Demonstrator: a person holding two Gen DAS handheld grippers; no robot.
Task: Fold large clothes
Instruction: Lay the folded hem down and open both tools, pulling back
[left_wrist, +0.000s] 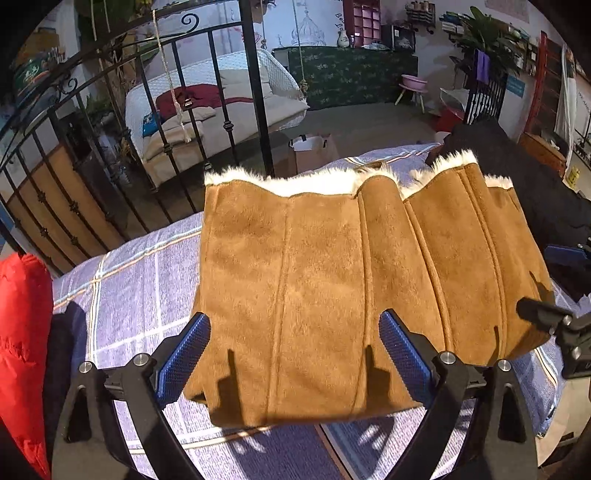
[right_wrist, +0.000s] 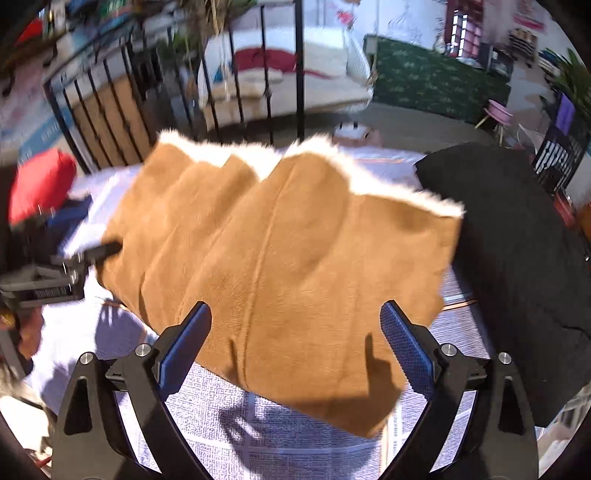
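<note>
From the left wrist, we look down on a bed (left_wrist: 140, 280) covered with a lilac checked sheet. A tan suede coat (left_wrist: 325, 280) with white fur trim lies folded across the middle of the bed, its furry hem toward the far edge beside a black iron bed frame (left_wrist: 122, 155). Our left claw (left_wrist: 294, 354) hangs above the coat's near edge with its blue pads (left_wrist: 184, 358) spread wide apart and nothing between them. A red padded jacket (left_wrist: 22, 332) sits at the bed's left edge, and a black garment (left_wrist: 517, 184) lies at the far right corner. The other claw's black tip pokes in at the right edge of the view.

From the right wrist, the picture is blurred. We see the same coat (right_wrist: 280, 266), lying slantwise on the bed (right_wrist: 295, 435). Our right claw (right_wrist: 295, 347) hovers over the coat's near corner, its fingers well apart and gripping nothing. The black garment (right_wrist: 517, 258) lies just beside the coat on the right, and the red jacket (right_wrist: 40, 184) rests at the far left.
</note>
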